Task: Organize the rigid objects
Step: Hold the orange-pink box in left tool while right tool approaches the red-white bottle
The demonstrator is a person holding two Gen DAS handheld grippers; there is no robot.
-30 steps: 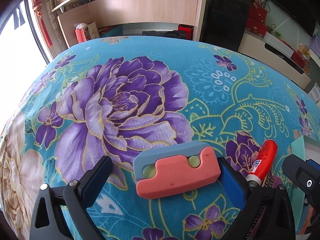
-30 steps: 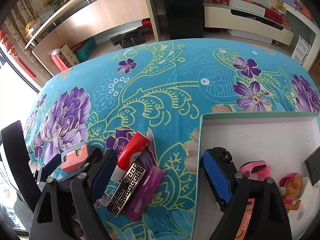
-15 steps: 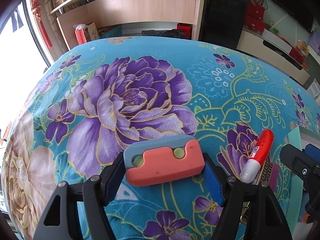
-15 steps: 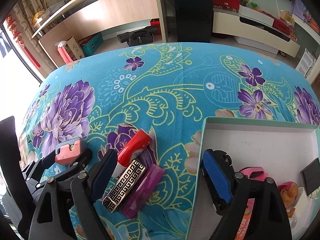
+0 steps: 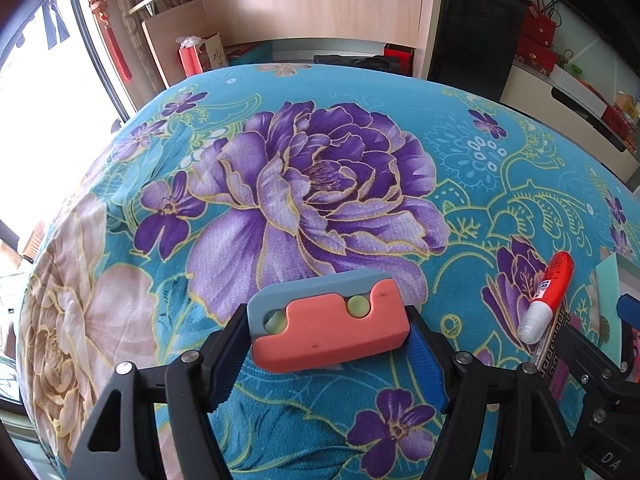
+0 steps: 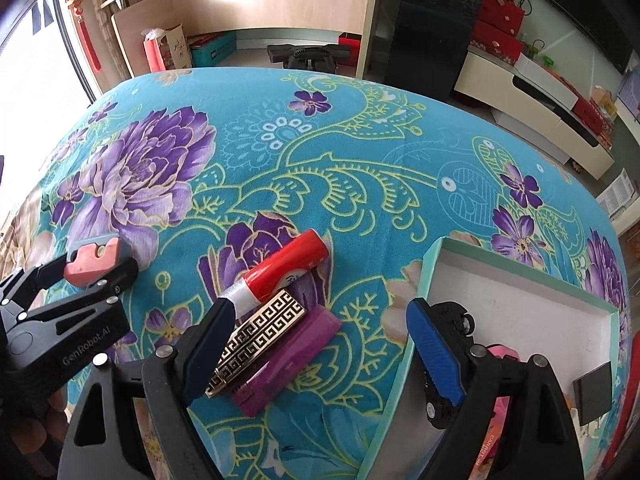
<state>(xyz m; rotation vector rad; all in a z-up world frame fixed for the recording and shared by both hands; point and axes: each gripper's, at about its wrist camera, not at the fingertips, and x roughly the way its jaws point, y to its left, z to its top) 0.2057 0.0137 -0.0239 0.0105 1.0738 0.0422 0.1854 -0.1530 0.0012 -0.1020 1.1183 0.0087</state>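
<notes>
Coral-and-grey block [image 5: 328, 326] is sitting between the fingers of the left gripper [image 5: 329, 354], whose blue pads are pressing on its two short ends; the jaws have just been closing onto it, and the block is sitting just above the flowered cloth [image 5: 460, 168] near the front of the table. In the right wrist view the same block [image 6: 93, 261] is showing at the far left, clamped in the left gripper [image 6: 96, 270], well apart from everything else; a broad stretch of bare cloth is lying open beyond it, running to the curved far edge of the table.

Right gripper [image 6: 316, 354] is standing wide with nothing pressed between its pads; its left finger is overlapping the white cap end of the red glue tube [image 6: 286, 268] and the near end of the gold-patterned bar [image 6: 258, 340], while its right finger is hanging over the near left corner of the green-rimmed white tray [image 6: 428, 276]. Tube, bar and purple case [image 6: 292, 360] are lying side by side, touching, slanted toward the upper right; a narrow strip of cloth is separating the case from the tray's left rim. Inside the tray, a dark toy car [image 6: 454, 316], something pink [image 6: 502, 354] and a dark flat square [image 6: 592, 392] are crowding the near end, partly hidden by the finger; the far half of the tray floor is lying bare.
</notes>
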